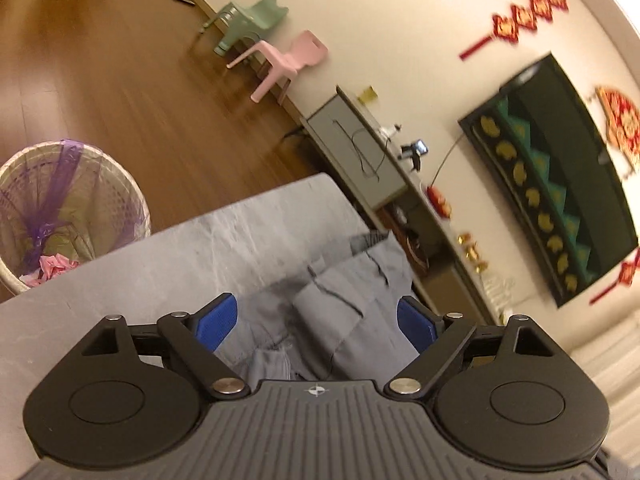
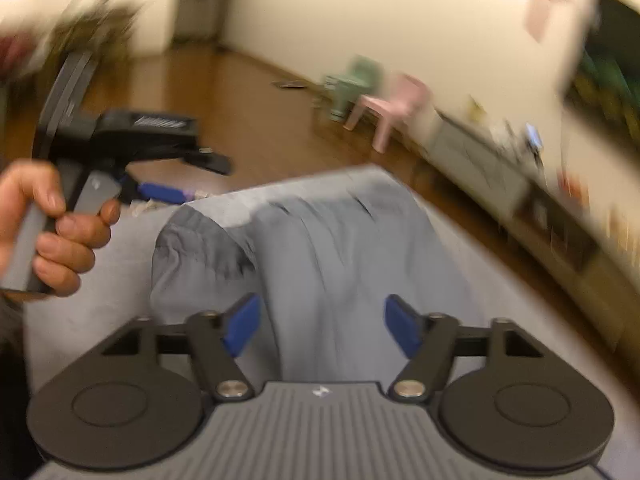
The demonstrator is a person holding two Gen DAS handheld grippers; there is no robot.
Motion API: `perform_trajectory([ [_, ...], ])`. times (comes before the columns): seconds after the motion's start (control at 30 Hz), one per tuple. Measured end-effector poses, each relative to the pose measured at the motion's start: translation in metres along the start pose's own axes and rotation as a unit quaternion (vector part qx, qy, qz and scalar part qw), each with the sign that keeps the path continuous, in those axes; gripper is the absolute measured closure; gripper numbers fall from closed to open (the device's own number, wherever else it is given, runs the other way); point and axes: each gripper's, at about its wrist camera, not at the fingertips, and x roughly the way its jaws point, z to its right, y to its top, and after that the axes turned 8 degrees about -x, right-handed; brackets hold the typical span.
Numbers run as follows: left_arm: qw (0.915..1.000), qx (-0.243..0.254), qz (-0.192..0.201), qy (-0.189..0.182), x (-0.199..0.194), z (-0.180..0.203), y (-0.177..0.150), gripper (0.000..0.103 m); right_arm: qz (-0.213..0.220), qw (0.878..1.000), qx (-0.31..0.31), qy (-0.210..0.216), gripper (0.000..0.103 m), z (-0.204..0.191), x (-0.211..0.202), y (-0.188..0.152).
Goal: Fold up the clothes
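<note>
The left gripper point(image 1: 316, 320), black with blue pads, hovers with its jaws spread wide and nothing pinched, above a crumpled grey cloth garment point(image 1: 344, 300) lying on the grey marbled tabletop point(image 1: 160, 256). The right gripper point(image 2: 322, 326) is likewise spread and empty over the same garment point(image 2: 328, 264). The person's left hand point(image 2: 52, 228) grips the left tool's handle. A white wicker basket point(image 1: 120, 184) stands on the wooden floor.

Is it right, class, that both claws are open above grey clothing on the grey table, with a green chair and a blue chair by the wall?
Not quite. The second chair is pink, not blue, as the left wrist view shows. The rest stands: both claws are open over the grey clothing, beside the green chair.
</note>
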Motion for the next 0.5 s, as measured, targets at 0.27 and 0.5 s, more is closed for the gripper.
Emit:
perform_trajectory([
  [0.27,0.9983,-0.032,0.008,-0.047,-0.014,-0.025,0.019,0.016,-0.138,0.982,-0.127,0.003,0.102,-0.019,0.144,0.065],
  [0.5,0.9837,0.006,-0.019,-0.179,-0.02,0.0,0.018,0.015,0.075,0.927,0.305,0.203,0.102,0.133,0.037,0.061],
])
